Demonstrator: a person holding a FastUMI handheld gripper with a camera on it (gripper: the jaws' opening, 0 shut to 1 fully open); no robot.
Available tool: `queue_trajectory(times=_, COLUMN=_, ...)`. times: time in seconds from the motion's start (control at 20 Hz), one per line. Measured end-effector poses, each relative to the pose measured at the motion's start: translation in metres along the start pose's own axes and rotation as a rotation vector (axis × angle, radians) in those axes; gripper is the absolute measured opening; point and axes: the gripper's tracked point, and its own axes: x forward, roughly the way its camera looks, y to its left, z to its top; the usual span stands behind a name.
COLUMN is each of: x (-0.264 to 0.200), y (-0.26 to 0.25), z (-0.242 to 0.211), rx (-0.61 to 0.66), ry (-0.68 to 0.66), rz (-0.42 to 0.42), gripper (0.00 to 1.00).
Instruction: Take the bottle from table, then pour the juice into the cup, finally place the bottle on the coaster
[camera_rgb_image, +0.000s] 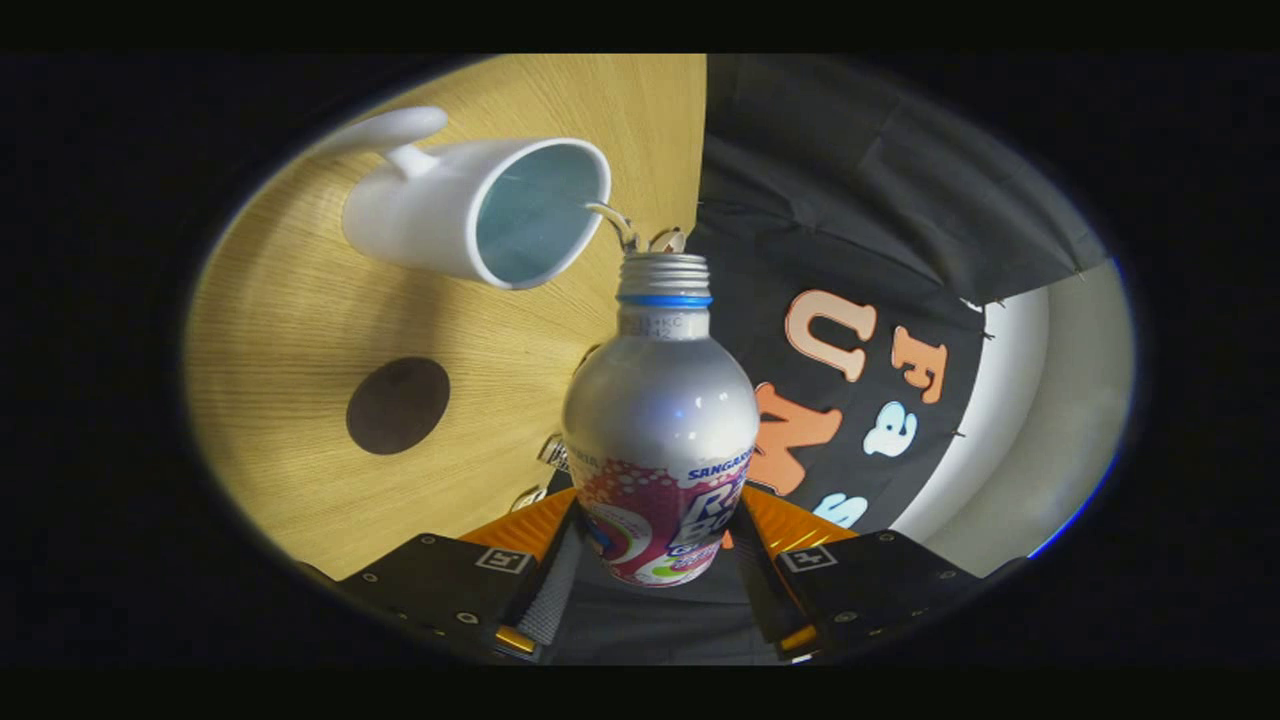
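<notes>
Between the closed fingers sits the gripped bottle, tilted, juice running into the cup. The coaster waits on the surface.

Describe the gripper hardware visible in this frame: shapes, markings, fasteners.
The gripper shows two blocky, angular housings, one per side, each carrying a small square fiducial marker and round screw heads. Orange angled panels sit behind them. The left finger has a finely textured inner face.

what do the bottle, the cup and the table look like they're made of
Bottle, held in the claw: likely aluminium, matte silver with soft highlights and a threaded metal neck. Cup: probably glazed ceramic, glossy white. Table: wood or wood-look laminate, light with fine grain.
</notes>
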Motion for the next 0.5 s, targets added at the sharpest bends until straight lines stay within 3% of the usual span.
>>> queue_trajectory(times=0.5, x=0.0001, y=-0.0039, z=0.0005, rx=-0.05, ry=0.003, rz=-0.007, gripper=0.74)
